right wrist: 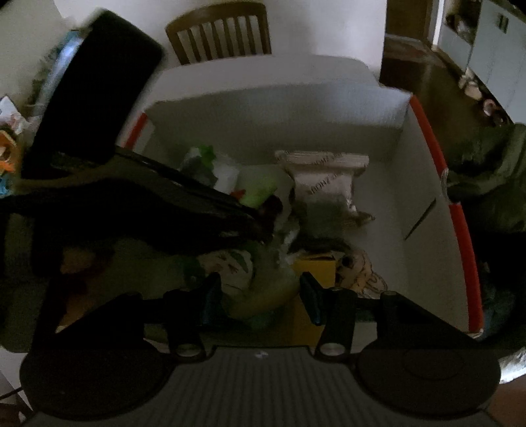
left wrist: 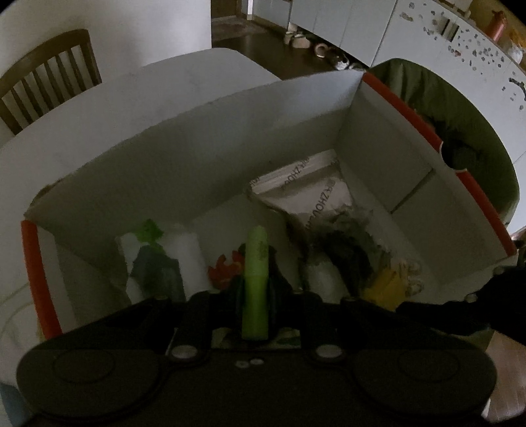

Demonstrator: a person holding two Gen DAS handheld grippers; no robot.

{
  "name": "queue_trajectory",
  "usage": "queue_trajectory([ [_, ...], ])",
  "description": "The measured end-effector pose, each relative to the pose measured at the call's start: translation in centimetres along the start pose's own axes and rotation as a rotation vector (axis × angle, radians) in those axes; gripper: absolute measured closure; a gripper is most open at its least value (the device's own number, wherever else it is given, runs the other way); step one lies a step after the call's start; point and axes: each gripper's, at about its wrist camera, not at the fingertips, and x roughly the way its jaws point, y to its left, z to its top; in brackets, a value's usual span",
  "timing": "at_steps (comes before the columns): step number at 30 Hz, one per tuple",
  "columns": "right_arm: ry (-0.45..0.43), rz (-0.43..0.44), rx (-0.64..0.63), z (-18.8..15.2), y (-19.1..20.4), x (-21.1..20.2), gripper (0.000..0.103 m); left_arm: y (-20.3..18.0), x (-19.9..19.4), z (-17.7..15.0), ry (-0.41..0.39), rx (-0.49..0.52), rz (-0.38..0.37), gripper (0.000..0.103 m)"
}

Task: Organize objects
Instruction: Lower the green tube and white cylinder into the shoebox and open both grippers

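**Dim room, white table, one chair**

A white table (left wrist: 184, 85) fills mid-frame under low light. A wooden chair (left wrist: 49, 75) stands at upper left against a pale wall (left wrist: 131, 23). Dark floor (left wrist: 259, 46) runs toward white cabinets (left wrist: 355, 26) at upper right, with small blurred items at their base.

Both wrist views close above, sharing box (left wrist: 230, 154) (right wrist: 279, 108) interior

Chair (left wrist: 49, 75): standing behind the white table (left wrist: 203, 75), wooden, slatted back showing.
Floor (left wrist: 263, 46): lying dark beyond the table.
Cabinets (left wrist: 345, 26): running white along the far wall.
Bowls (left wrist: 299, 39): sitting on the floor by the cabinets.
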Motion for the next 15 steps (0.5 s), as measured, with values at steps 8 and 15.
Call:
queue_trajectory([
  [8,-0.057,-0.012,-0.024,0.0,0.6,-2.4,0.039,-0.2,-0.3,-0.2,0.017,-0.01,0.004,0.08],
  [15,-0.095,-0.044,-0.025,-0.2,1.0,-5.1,0.039,-0.5,-1.8,-1.0,-0.032,-0.019,0.011,0.065],
])
